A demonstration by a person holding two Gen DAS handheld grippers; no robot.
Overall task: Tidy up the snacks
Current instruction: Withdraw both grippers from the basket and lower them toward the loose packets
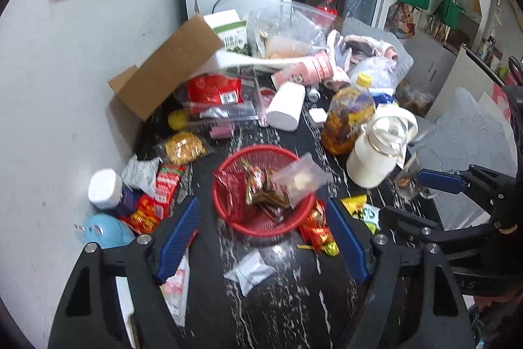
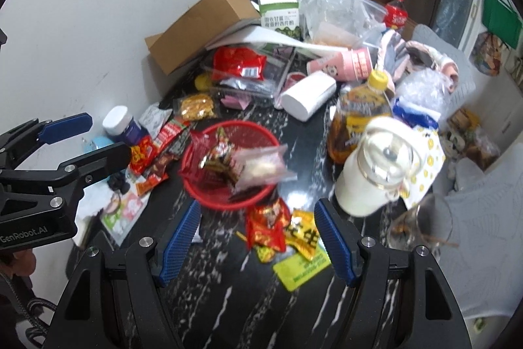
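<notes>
Left wrist view
- My left gripper (image 1: 263, 246): jaws spread wide, nothing between the pads.
- Red basket (image 1: 225, 211): straight ahead on the black marbled table (image 1: 278, 309), centred between my fingers; holds dark wrappers and a clear bag (image 1: 302, 177).
- White sachet (image 1: 250, 272): loose on the table, nearer than the basket, between my jaws but apart from them, long axis slanting.
- Red-and-gold packets (image 1: 315, 229): touching the basket's right rim, just inside my right finger.
- My right gripper (image 1: 438, 182): off to the right, open, empty.

Right wrist view
- Right gripper (image 2: 258, 246): jaws wide, holding nothing.
- Red-and-gold packets (image 2: 266, 226): between my fingers, just below the basket (image 2: 196, 195).
- Yellow packet (image 2: 302, 234): beside them, leaning toward my right finger.
- Nearer hand, my judgement: right for these packets, left for the sachet.
</notes>
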